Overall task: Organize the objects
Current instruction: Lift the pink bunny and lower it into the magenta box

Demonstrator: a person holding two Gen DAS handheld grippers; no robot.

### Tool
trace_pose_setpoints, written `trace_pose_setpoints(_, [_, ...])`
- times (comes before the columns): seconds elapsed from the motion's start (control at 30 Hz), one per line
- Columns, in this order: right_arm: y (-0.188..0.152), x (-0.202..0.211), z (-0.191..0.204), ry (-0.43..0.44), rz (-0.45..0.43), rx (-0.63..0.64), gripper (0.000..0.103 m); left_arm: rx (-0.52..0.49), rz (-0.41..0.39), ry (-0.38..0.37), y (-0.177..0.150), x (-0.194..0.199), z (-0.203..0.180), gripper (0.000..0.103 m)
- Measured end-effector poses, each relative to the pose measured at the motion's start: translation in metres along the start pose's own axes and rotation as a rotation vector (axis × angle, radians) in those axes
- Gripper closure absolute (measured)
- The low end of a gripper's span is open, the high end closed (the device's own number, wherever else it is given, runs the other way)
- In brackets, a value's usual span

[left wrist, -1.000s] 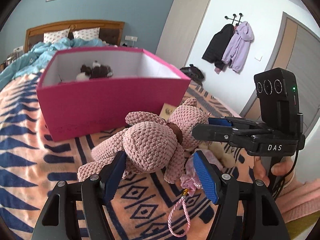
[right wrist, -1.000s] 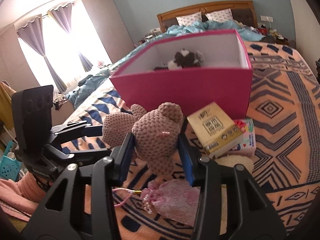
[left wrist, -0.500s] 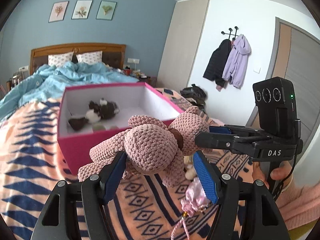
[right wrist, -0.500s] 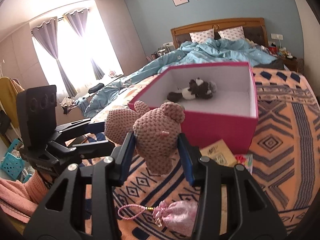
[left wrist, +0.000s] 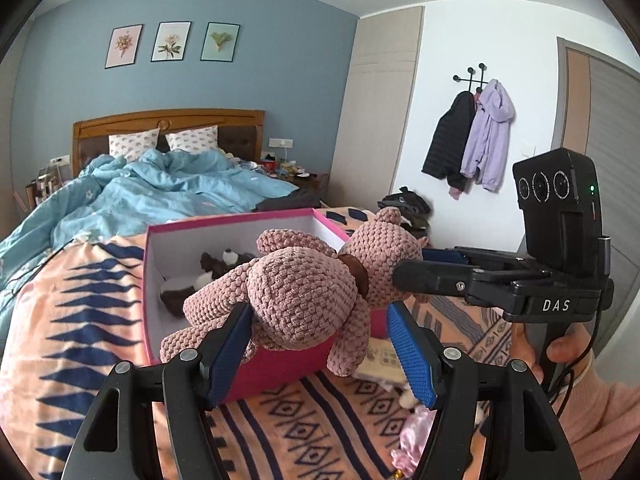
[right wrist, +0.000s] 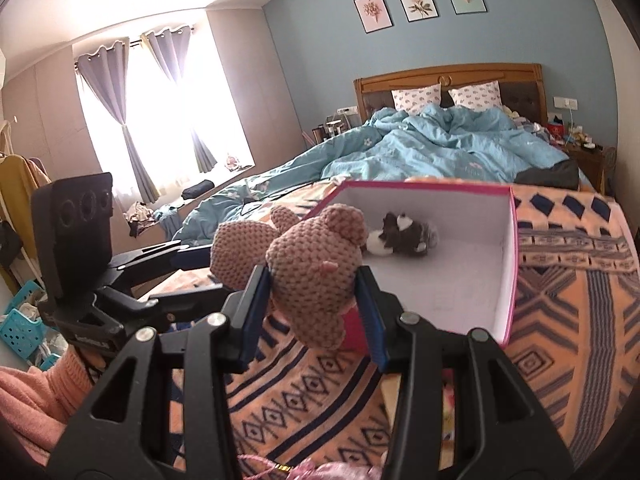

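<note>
At frame centre, the right hand-held gripper (right wrist: 316, 292) clamps the pink crocheted teddy bear's (right wrist: 312, 268) head above the pink box's (right wrist: 508, 280) near edge, while the left hand-held gripper (left wrist: 320, 340) spreads wide around its body.

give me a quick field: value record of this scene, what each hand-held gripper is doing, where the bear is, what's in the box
held item: pink crochet bear, lifted above the near edge of the box
right hand-held gripper: shut on the bear's head
left hand-held gripper: pads spread wide around the bear's body, far pad clear of it
container: pink box, open, on the patterned blanket
inside box: dark-and-white plush toy
left out: pink drawstring pouch
</note>
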State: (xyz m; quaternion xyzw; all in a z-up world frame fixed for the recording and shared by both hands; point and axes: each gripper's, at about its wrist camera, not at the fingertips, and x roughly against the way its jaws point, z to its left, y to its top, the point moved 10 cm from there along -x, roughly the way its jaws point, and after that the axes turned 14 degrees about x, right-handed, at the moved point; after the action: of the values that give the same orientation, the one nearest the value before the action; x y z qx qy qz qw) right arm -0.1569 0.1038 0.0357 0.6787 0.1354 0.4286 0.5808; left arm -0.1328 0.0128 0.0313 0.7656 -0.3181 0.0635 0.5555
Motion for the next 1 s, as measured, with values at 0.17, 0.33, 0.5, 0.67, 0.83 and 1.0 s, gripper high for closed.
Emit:
trace_pose_setpoints(0.17, [0.016, -0.011, -0.012, 0.002, -0.006, 0.005, 0.056, 0.027, 0.006, 0.009, 0.015, -0.013, 0.012, 0.033])
trace_pose_setpoints(0.33, [0.022, -0.029, -0.022, 0.005, 0.014, -0.001, 0.056, 0.064, 0.015, 0.022, 0.029, -0.029, 0.029, 0.033])
trace_pose_setpoints(0.5, [0.022, -0.044, -0.033, 0.002, 0.033, -0.014, 0.056, 0.089, 0.041, 0.034, 0.035, -0.045, 0.041, 0.033])
trace_pose_setpoints(0.67, [0.022, -0.059, -0.044, -0.014, 0.060, -0.020, 0.056, 0.106, 0.068, 0.053, 0.033, -0.060, 0.049, 0.033])
trace_pose_setpoints(0.83, [0.016, -0.074, -0.054, -0.018, 0.096, -0.028, 0.056, 0.119, 0.094, 0.075, 0.031, -0.074, 0.058, 0.033])
trace_pose_setpoints(1.0, [0.008, -0.089, -0.063, -0.011, 0.128, -0.054, 0.056, 0.129, 0.113, 0.097, 0.031, -0.085, 0.068, 0.033])
